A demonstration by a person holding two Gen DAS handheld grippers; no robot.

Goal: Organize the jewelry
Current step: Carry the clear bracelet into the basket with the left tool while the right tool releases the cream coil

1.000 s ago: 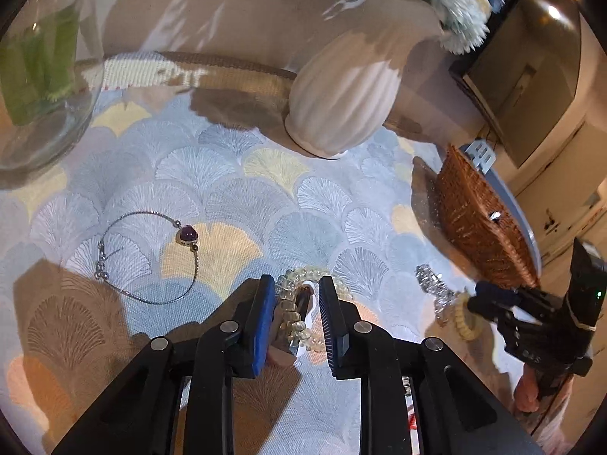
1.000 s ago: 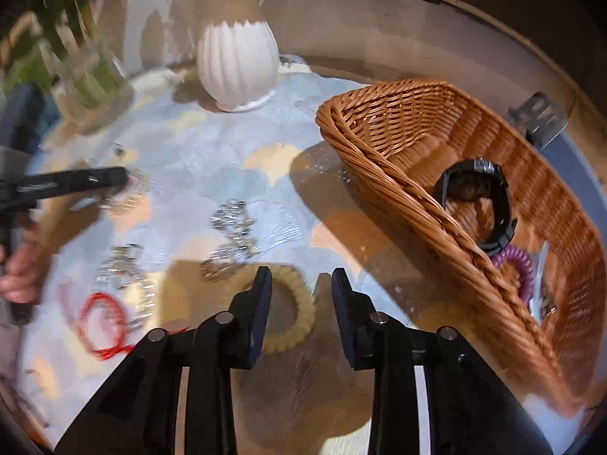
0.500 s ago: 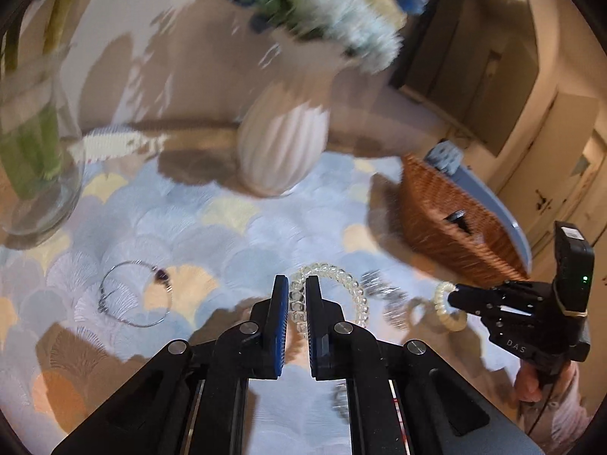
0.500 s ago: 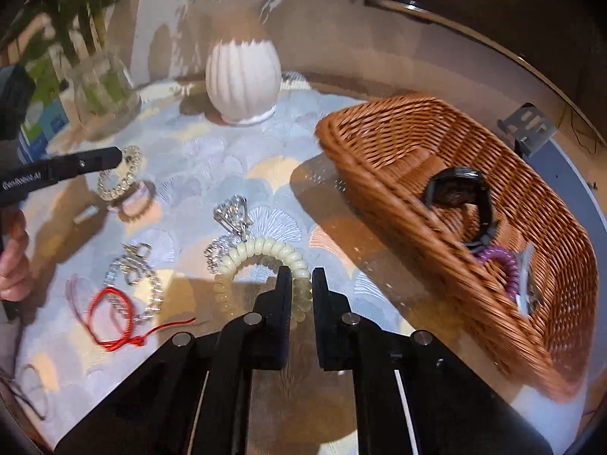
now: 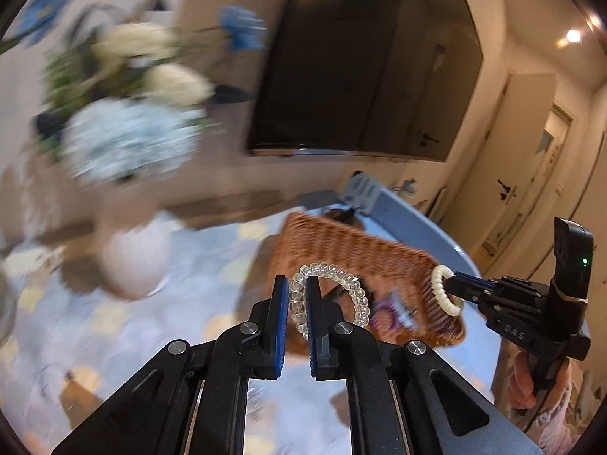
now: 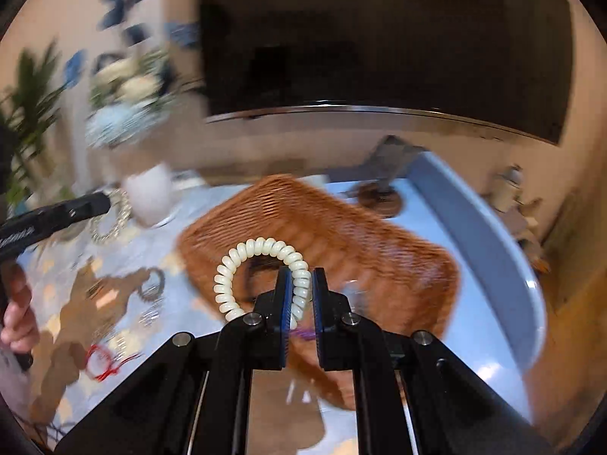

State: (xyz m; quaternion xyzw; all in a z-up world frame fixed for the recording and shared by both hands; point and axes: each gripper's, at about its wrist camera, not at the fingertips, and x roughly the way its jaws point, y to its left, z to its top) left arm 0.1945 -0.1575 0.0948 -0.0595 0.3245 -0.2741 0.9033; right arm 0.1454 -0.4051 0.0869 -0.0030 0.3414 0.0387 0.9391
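Note:
My left gripper (image 5: 295,295) is shut on a clear beaded bracelet (image 5: 343,280) and holds it in the air in front of the wicker basket (image 5: 341,250). My right gripper (image 6: 301,288) is shut on a cream coil bracelet (image 6: 242,261) and holds it up over the wicker basket (image 6: 379,250). The right gripper with its cream bracelet (image 5: 442,290) shows at the right of the left wrist view, at the basket's near right corner. The left gripper with its clear bracelet (image 6: 114,220) shows at the left of the right wrist view.
A white ribbed vase (image 5: 132,258) with flowers stands left of the basket. A red cord bracelet (image 6: 100,360) and several silver pieces (image 6: 151,288) lie on the patterned cloth. The blue table rim (image 6: 489,250) curves behind the basket. Both views are blurred.
Both grippers have lifted their bracelets off the cloth and swung toward the basket. The views have tilted upward.

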